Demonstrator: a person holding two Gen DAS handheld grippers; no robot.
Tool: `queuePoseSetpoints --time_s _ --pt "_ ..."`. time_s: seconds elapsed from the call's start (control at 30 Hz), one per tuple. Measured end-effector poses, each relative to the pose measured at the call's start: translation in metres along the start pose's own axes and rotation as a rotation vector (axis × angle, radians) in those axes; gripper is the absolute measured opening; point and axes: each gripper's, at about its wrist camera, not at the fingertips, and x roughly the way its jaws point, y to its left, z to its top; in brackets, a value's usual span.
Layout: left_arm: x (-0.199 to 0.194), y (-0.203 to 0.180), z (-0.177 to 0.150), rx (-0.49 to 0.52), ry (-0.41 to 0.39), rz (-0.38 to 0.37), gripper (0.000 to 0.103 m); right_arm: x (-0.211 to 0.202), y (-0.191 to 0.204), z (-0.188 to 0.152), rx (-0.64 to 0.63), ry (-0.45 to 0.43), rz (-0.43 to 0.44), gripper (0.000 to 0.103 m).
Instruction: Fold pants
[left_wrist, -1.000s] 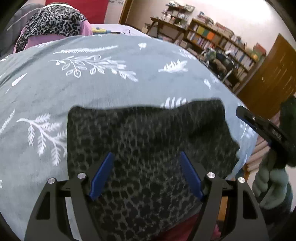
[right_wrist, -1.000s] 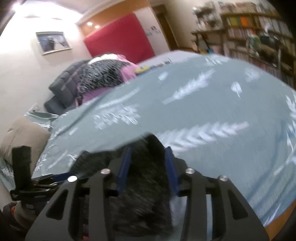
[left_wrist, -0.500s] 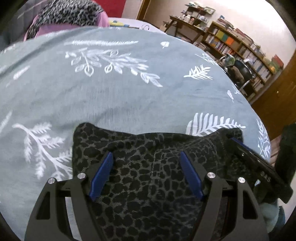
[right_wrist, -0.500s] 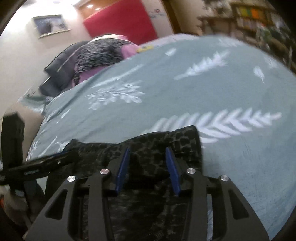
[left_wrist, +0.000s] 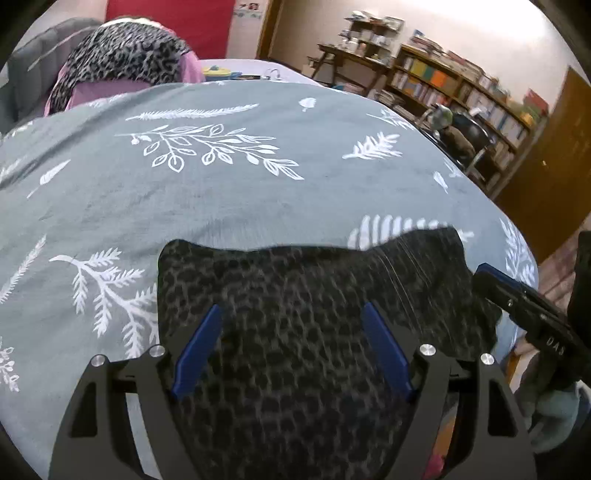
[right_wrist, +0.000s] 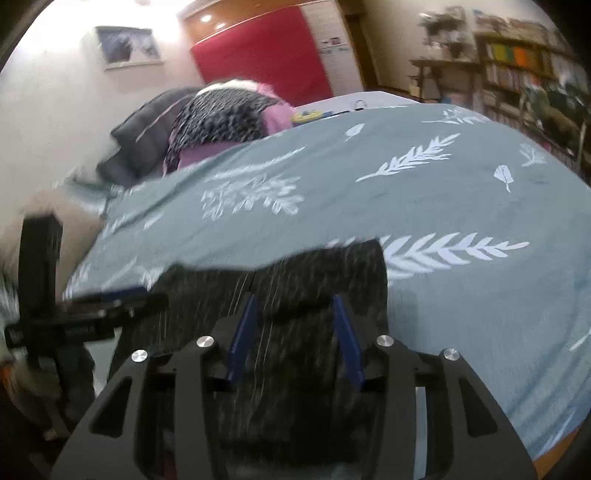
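Jaws blurred over leopard pants (left_wrist: 295, 295); grip unclear, near edge cut off.

Black claw (left_wrist: 291, 317), blue fingers (left_wrist: 197, 349)

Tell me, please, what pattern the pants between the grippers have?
The pants carry a dark grey-and-black leopard print, clearest in the left wrist view.
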Motion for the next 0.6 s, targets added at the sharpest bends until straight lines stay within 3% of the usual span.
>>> queuePoseSetpoints --time_s 0.2,0.3,0.4,0.6 --pt "0.012 -0.004 -0.022 0.056 0.029 0.026 0.079 0.011 -0.002 -0.033 -0.089 0.072 -0.072 0.045" --pt "0.021 -0.012 -0.029 0.112 0.013 0.037 0.089 0.021 -0.003 -0.044 -0.139 0.070 -0.078 0.047" --pt "0.021 -0.016 -0.030 0.120 0.003 0.052 0.090 0.022 -0.004 -0.042 -0.142 0.079 -0.076 0.048" --pt "-0.009 -0.017 -0.029 0.124 -0.039 0.054 0.090 -0.021 0.001 -0.031 -0.138 0.025 -0.060 0.048"
